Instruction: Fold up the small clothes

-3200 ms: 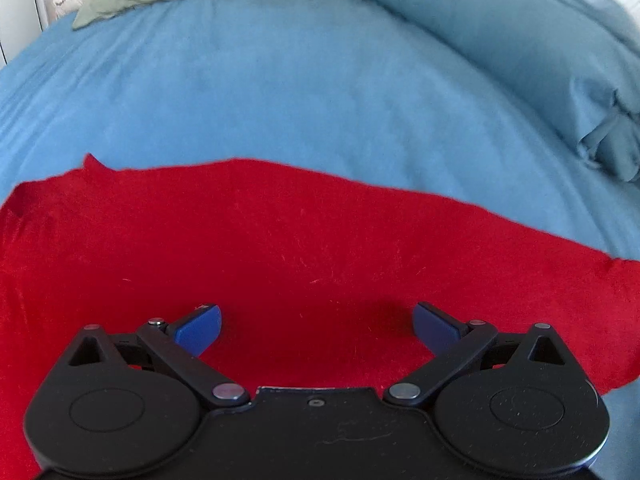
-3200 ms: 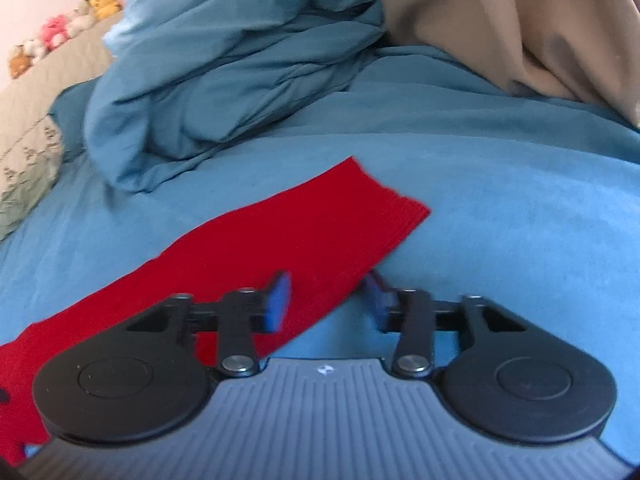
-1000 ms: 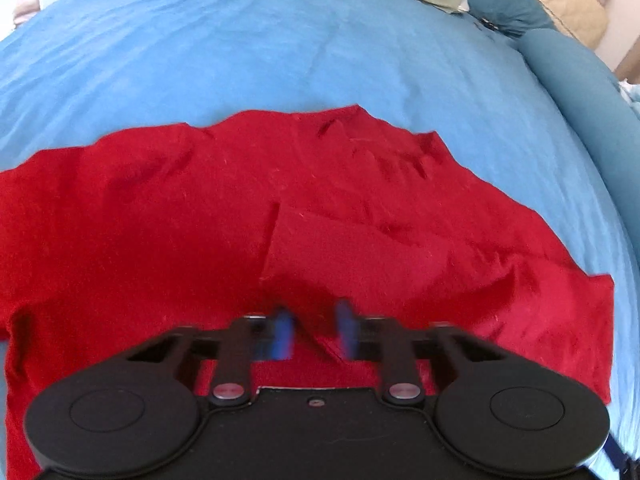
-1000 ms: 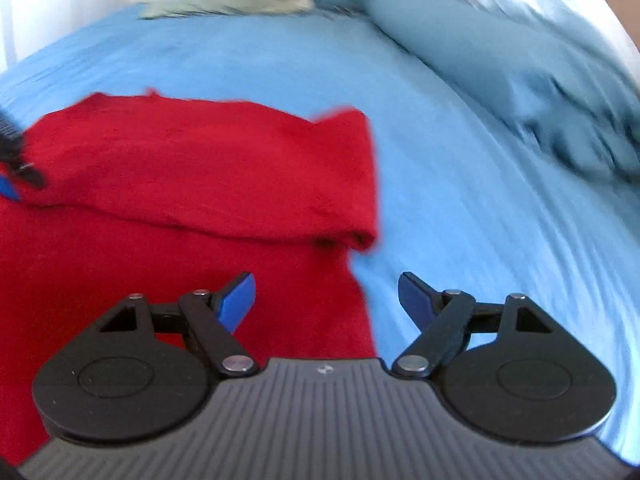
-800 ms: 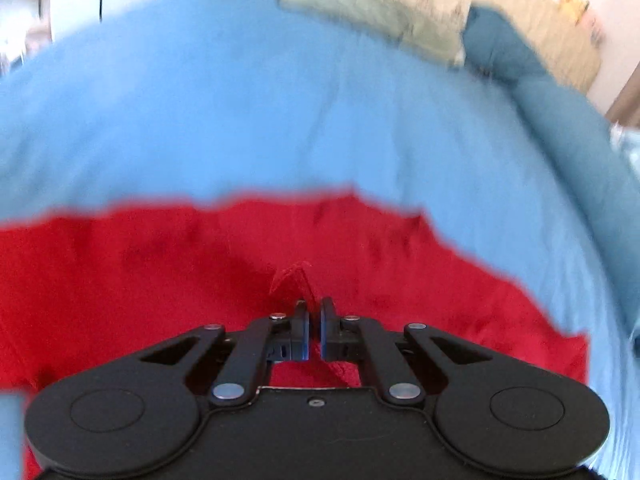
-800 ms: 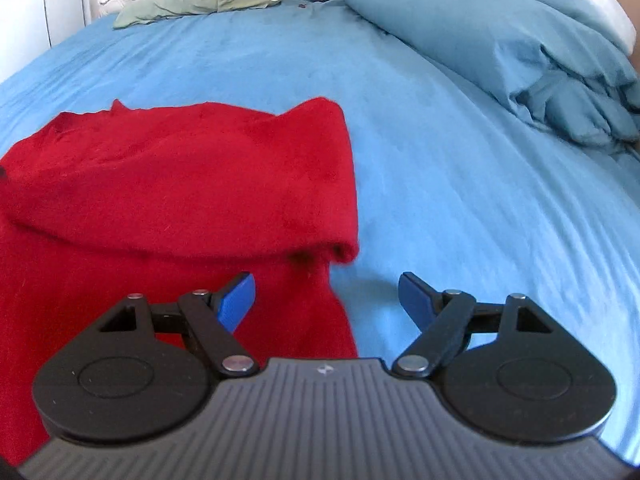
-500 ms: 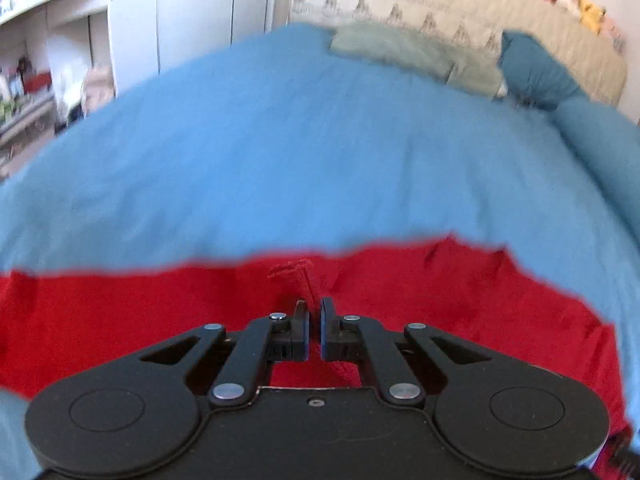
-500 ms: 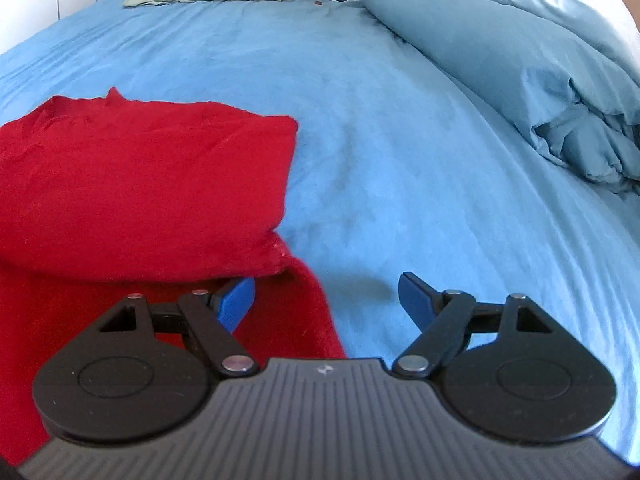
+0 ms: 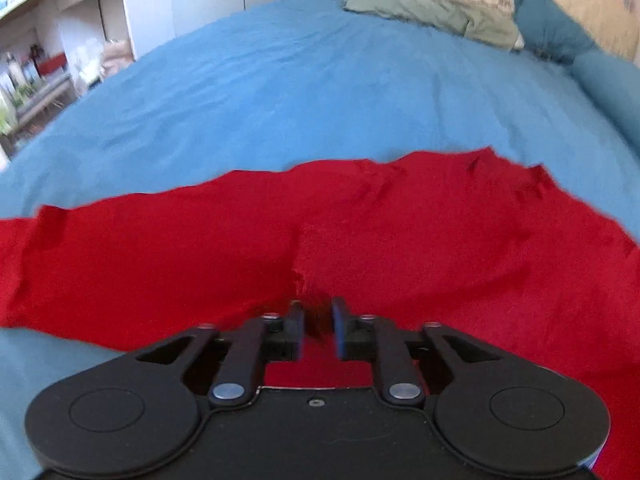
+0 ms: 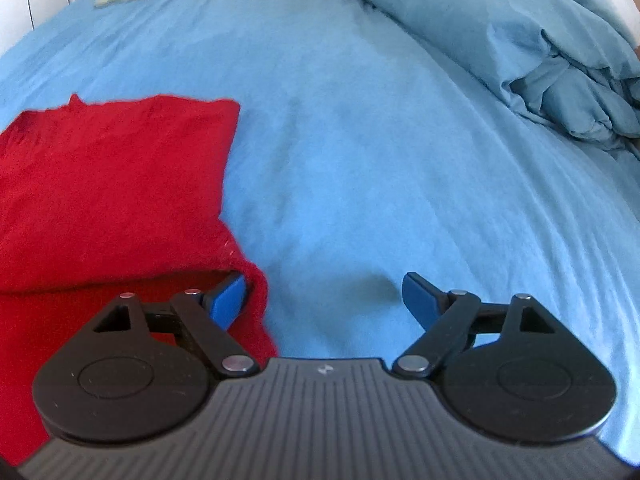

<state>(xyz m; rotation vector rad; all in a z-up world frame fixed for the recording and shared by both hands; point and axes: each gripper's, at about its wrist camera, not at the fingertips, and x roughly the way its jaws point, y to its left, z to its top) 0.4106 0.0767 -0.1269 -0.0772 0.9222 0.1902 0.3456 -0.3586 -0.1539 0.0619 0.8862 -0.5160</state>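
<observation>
Red garment sits on the blue bedsheet, one flap folded over, more folds left. Left gripper jaws opening, a cloth ridge between them; blurry, but looks let go. Right gripper spread wide and opening further, nothing gripped, garment's edge at its 9 o'clock finger. Bare sheet 12 to 3 o'clock; rumpled duvet at 2.

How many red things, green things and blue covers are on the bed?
Red garment: 1
Green cloth at the head of the bed: 1
Blue sheet: 1
Blue bunched duvet: 1
Total: 4
</observation>
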